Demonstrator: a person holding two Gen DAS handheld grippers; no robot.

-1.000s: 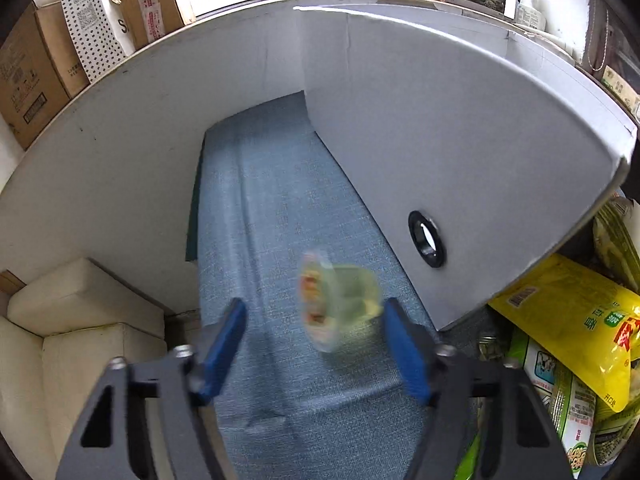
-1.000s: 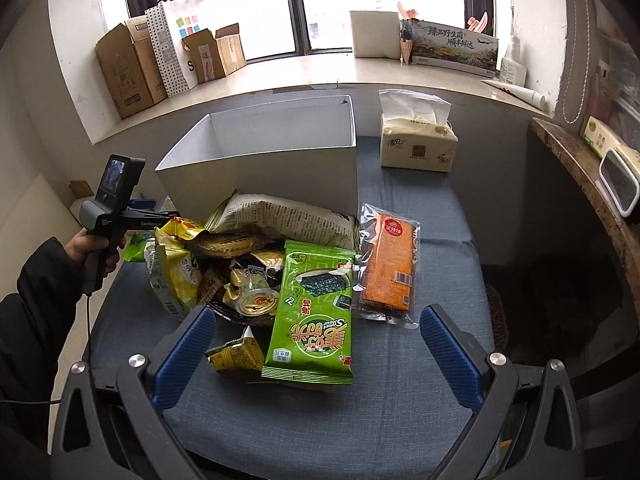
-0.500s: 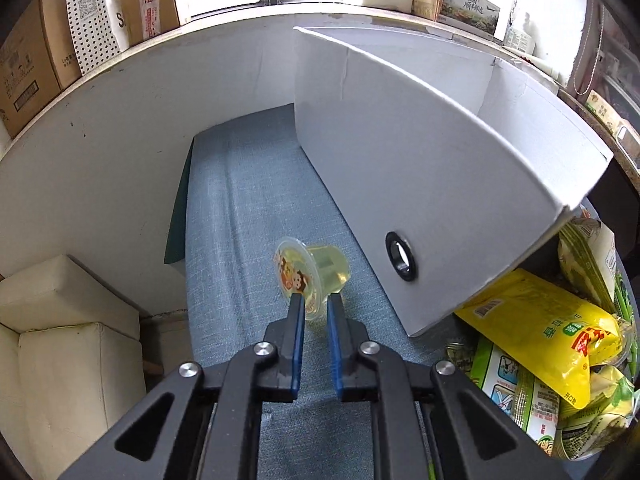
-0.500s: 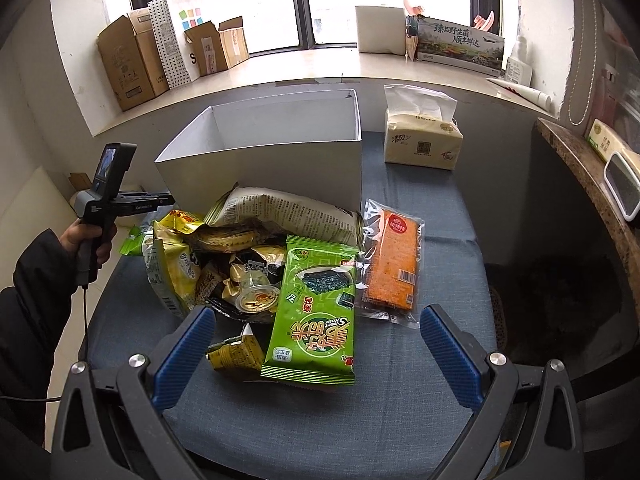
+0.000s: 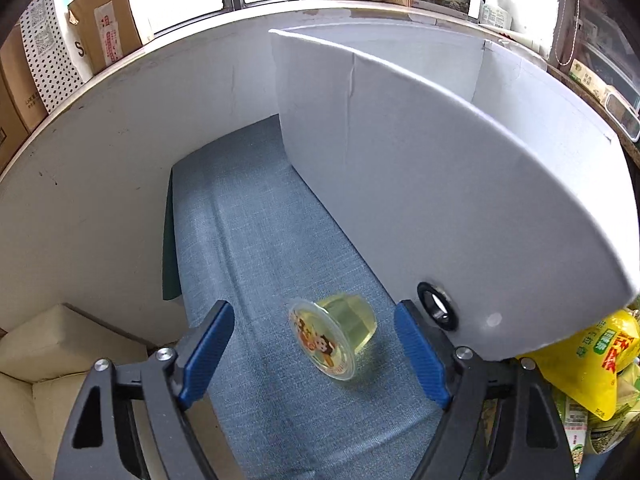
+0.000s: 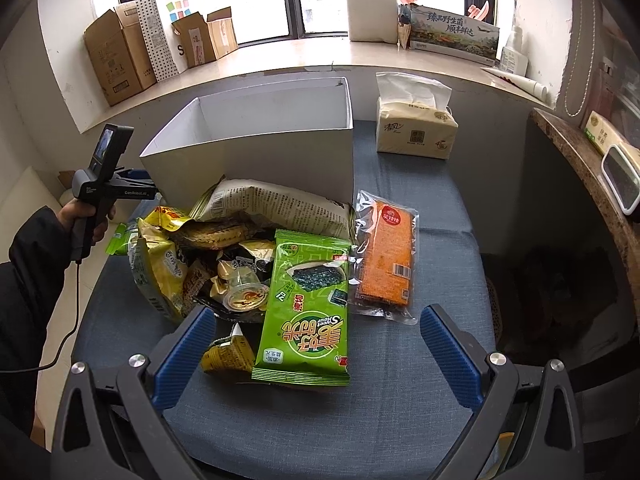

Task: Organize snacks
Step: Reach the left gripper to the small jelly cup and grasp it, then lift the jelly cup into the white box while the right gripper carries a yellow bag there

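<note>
A yellow jelly cup (image 5: 334,336) lies on its side on the blue cloth, left of the white box (image 5: 440,184). My left gripper (image 5: 316,354) is open, its blue pads either side of the cup without touching it. My right gripper (image 6: 316,354) is open and empty above the table's near edge, over a pile of snacks: a green seaweed pack (image 6: 308,308), an orange cracker pack (image 6: 386,260), a jelly cup (image 6: 245,298), yellow bags (image 6: 160,268). The white box (image 6: 256,144) stands open behind the pile.
A tissue pack (image 6: 416,128) stands right of the box. A white wall (image 5: 100,184) runs close along the table's left side, with beige cushions (image 5: 60,352) below. Cardboard boxes (image 6: 120,60) line the windowsill. The left hand and its gripper handle (image 6: 104,184) show left of the box.
The left gripper, shut half a second ago just behind the jelly cup, has opened wide around it. The cup has shifted slightly and lies on its side. The right gripper barely moved.
</note>
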